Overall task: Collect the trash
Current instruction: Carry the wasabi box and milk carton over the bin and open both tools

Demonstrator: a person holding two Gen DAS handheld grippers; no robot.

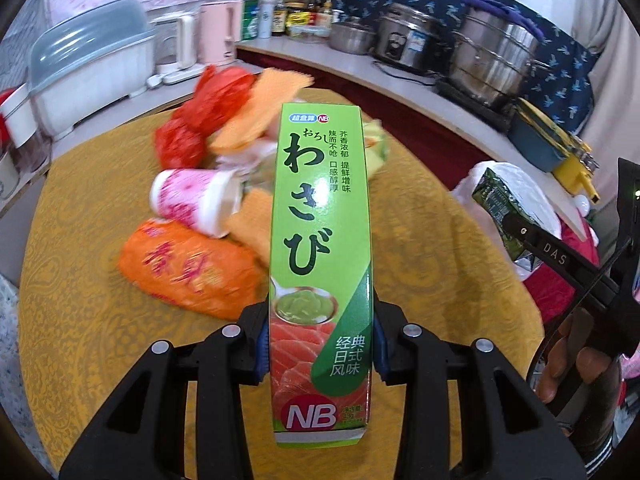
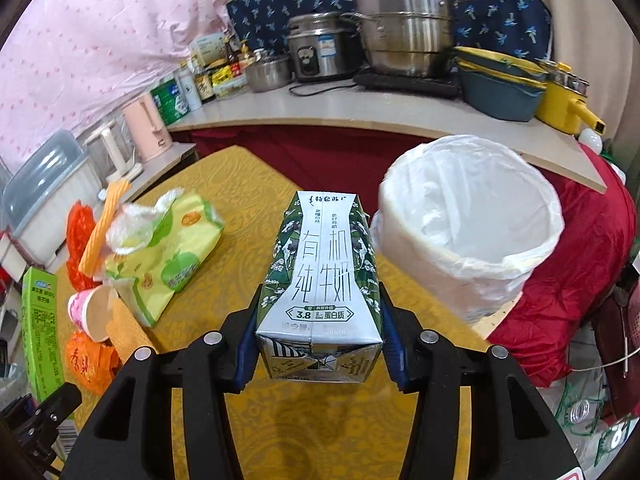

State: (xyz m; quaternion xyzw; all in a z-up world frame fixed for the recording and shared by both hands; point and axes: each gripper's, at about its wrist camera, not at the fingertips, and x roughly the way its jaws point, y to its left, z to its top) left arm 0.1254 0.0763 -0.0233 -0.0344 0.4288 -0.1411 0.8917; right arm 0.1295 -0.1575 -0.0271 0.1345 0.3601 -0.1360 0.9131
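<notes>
1. The left gripper (image 1: pixel 320 354) is closed partway on a green wasabi box (image 1: pixel 320 264), which is clamped between the blue pads near its lower end and stands out lengthwise ahead of the fingers.
2. The right gripper (image 2: pixel 318 344) is closed partway on a milk carton (image 2: pixel 320 276), gripped by its sides near the base and held above the yellow tablecloth (image 2: pixel 248 176).
3. A bin lined with a white bag (image 2: pixel 472 220) is seen just ahead and to the right of the right gripper, beside the table edge.
4. Ahead and to the left of both grippers, more trash is left on the table: a paper cup (image 1: pixel 196 200) on its side, an orange wrapper (image 1: pixel 188 272), a red bag (image 1: pixel 216 100) and a green snack packet (image 2: pixel 172 260).
</notes>
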